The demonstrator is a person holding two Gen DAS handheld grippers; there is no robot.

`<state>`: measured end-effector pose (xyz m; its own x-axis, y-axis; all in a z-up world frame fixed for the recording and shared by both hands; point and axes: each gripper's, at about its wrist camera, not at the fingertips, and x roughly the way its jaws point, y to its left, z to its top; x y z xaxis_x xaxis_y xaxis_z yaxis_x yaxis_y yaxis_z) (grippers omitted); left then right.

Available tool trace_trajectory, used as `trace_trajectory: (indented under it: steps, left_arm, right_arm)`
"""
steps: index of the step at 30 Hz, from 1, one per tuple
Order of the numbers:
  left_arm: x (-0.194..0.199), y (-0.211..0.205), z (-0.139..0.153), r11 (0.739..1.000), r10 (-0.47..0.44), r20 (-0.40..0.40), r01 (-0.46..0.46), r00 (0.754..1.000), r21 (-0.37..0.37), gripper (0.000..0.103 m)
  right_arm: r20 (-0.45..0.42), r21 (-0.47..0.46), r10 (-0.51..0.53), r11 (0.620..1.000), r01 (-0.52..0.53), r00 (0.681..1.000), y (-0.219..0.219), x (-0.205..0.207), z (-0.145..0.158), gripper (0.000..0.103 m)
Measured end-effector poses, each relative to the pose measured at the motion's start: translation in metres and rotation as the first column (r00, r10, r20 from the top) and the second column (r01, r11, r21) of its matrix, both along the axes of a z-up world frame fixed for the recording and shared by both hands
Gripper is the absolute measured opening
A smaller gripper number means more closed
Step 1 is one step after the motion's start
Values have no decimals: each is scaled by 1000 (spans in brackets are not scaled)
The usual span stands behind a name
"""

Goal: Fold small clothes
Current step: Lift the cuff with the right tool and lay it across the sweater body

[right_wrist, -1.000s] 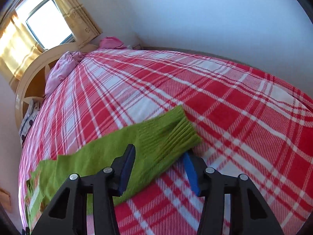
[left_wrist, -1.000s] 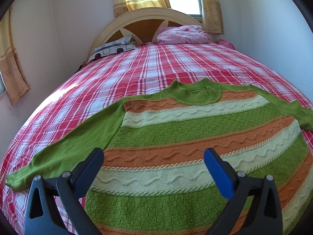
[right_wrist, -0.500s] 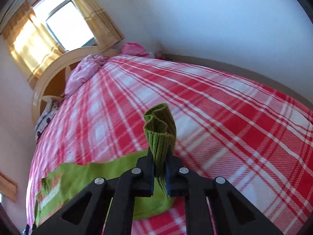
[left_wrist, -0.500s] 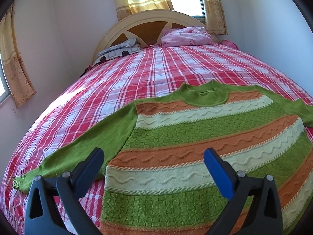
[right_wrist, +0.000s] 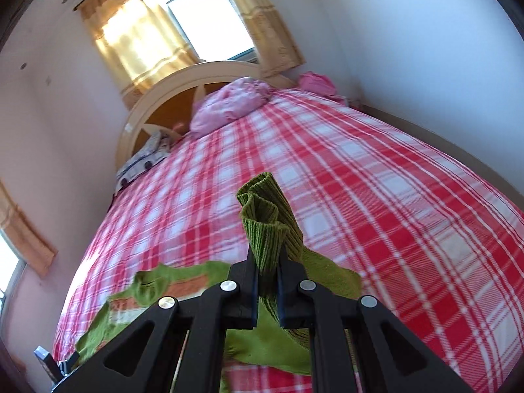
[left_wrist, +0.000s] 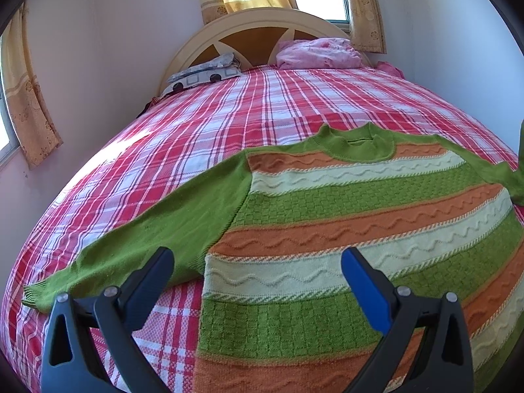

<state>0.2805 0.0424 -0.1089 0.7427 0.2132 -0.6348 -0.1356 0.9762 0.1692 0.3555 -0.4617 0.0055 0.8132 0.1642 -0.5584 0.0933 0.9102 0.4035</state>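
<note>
A knit sweater with green, orange and cream stripes lies flat, front up, on the red plaid bed. Its left sleeve stretches out to the left, cuff near the bed's edge. My left gripper is open and empty, hovering over the sweater's lower left side and armpit. My right gripper is shut on the ribbed cuff of the right sleeve and holds it lifted off the bed. The rest of the sweater shows below left in the right wrist view.
A cream and wood headboard stands at the far end. A pink bundle and a grey patterned pillow lie by it. Walls close in on the left and right. Curtained windows are behind the headboard.
My right gripper closed on the right sleeve cuff and lifted it up off the bed. My left gripper shifted left, toward the left sleeve, still open.
</note>
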Motion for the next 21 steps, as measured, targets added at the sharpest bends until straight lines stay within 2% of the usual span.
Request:
trace_trajectory:
  steps: [9,21]
  left_arm:
    - [-2,19,-9,1000,24,-20,-24,1000,-10,103]
    - [-11,45,-10,998,52,-12,-53,999,-43,103]
  right_arm:
    - [61,-5,152,988,-152,986,82,13,34,8]
    - [108,-43,330,944,-327,938,182,26,67,8]
